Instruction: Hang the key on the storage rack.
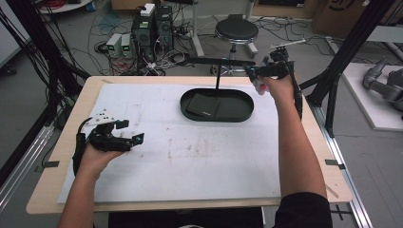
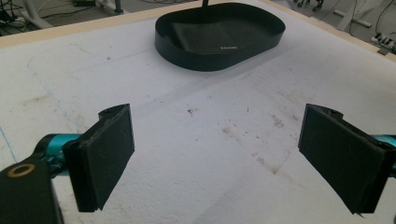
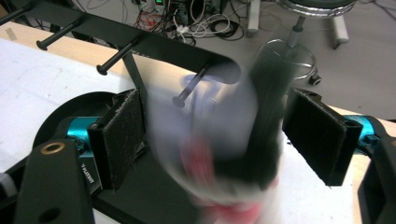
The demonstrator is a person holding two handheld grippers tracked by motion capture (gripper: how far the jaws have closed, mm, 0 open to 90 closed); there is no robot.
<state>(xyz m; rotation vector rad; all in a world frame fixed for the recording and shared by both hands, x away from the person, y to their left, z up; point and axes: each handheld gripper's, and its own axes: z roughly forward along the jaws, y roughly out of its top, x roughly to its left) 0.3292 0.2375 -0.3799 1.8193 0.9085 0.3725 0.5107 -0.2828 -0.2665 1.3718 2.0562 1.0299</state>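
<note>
A black oval tray [image 1: 216, 118] [image 2: 205, 61] sits at the back of the white mat, with a flat black folded item [image 1: 203, 105] [image 2: 205, 37] in it. A post rises from the tray and carries a black bar with pegs [image 1: 214, 60] [image 3: 140, 42]. My right gripper [image 1: 252, 71] [image 3: 212, 126] is at the bar's right end, jaws wide apart. Between them is a blurred white, black and red object [image 3: 224, 140] [image 1: 259, 85], close to the end peg [image 3: 189, 88]; whether it hangs on the peg I cannot tell. My left gripper [image 1: 133, 130] [image 2: 215, 144] is open over the mat's left side, holding nothing.
The white mat [image 1: 190, 156] is stained in the middle. A stool [image 1: 236, 31], computer boxes and cables lie on the floor beyond the table's far edge. Black frame posts [image 1: 342, 57] stand at the table's right and left.
</note>
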